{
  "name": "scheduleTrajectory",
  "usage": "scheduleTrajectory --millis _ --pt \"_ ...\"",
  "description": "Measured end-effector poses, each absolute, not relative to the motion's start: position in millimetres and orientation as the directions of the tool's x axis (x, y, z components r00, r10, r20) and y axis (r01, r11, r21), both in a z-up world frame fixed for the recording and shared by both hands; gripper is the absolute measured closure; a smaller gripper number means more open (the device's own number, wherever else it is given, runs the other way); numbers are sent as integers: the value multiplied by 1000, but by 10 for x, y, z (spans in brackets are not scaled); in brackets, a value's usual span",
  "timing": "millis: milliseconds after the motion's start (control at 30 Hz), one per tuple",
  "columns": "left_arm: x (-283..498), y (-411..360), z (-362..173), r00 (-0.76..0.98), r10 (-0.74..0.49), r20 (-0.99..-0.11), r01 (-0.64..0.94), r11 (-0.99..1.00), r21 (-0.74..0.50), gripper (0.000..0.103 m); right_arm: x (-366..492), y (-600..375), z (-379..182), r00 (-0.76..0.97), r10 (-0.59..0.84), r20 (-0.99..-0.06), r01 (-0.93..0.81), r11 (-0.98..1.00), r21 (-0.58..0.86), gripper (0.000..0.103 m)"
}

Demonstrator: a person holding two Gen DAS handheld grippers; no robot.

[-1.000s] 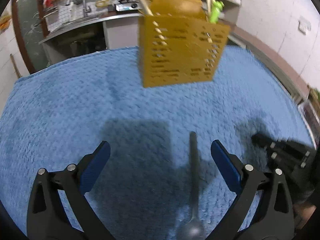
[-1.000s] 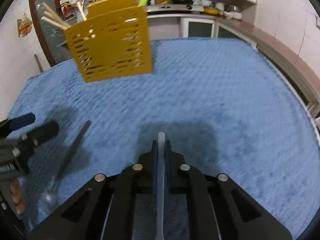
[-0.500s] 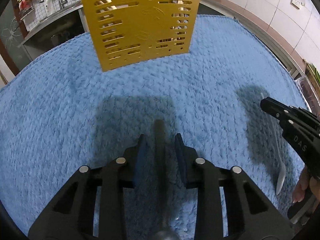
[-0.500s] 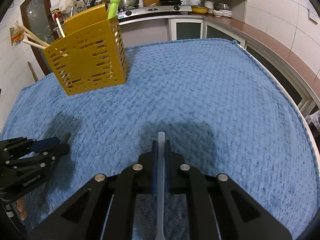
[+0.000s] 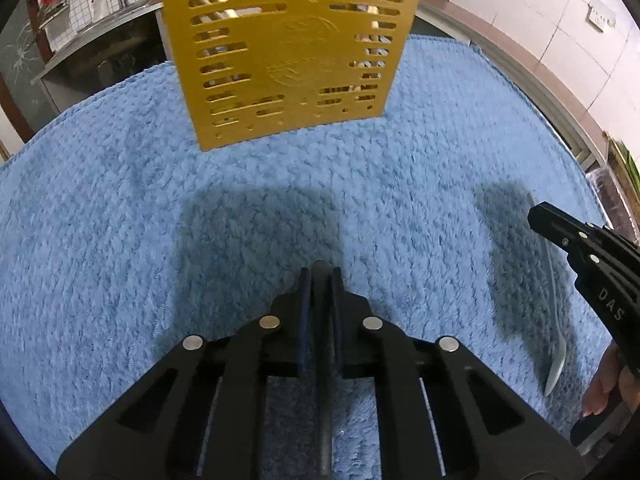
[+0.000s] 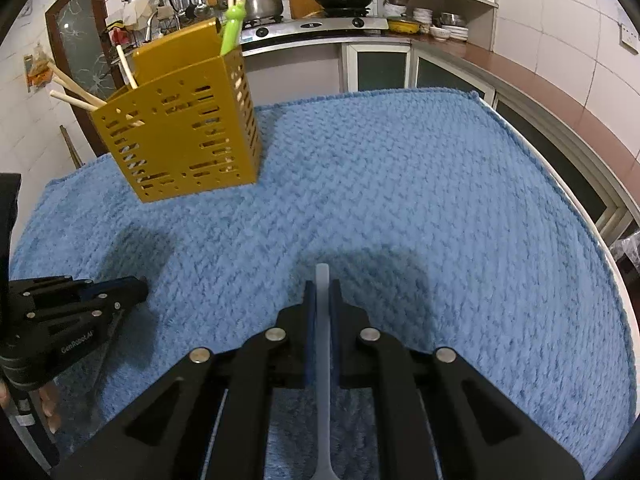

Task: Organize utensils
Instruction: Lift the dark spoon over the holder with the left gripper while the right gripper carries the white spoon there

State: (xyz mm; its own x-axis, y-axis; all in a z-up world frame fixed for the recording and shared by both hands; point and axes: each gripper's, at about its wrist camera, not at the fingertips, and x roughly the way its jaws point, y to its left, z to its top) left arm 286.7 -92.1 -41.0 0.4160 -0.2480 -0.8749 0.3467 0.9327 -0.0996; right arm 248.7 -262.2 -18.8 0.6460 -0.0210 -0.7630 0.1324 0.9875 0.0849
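1. Left gripper point(image 5: 320, 280): jaws have just been closing and are now clamped on the dark metal spoon point(image 5: 325, 420). The spoon's handle is pinched between the 2 blue pads, its tip just past them; the shaft runs back toward the camera over the cloth. Seen from the right wrist view, the same gripper point(image 6: 132, 286) sits low at the left edge, close above the cloth.

2. Right gripper point(image 6: 322, 286): pressed tight on the pale plastic spoon point(image 6: 323, 360), the handle tip protruding a little beyond the pads and the bowl end lying near the camera. In the left wrist view this gripper point(image 5: 538, 216) enters from the right, with the pale spoon point(image 5: 556, 360) hanging beneath it above the cloth; fingers point(image 5: 600, 392) of the holding hand are visible at the frame edge.

3. Yellow perforated utensil holder point(image 6: 184, 128): upright on the blue textured cloth point(image 6: 420, 200), toward its far left side, well apart from both grippers. Wooden chopsticks point(image 6: 74, 88) and 1 green utensil point(image 6: 234, 20) are held in it, leaning out of the top.

4. Background: kitchen counter with stove point(image 6: 316, 26) and pots behind the table.
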Motion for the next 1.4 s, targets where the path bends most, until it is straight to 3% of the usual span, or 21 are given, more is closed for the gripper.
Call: scheduleTrajectory --millis 633,1400 --pt "2590 -366 326 598 -338 -726 305 934 -184 95 2315 -2466 148 735 30 -677 66 991 115 96" --pt "2459 -277 849 703 -356 -616 333 930 -157 95 2287 -2426 597 829 30 -558 28 995 96 96"
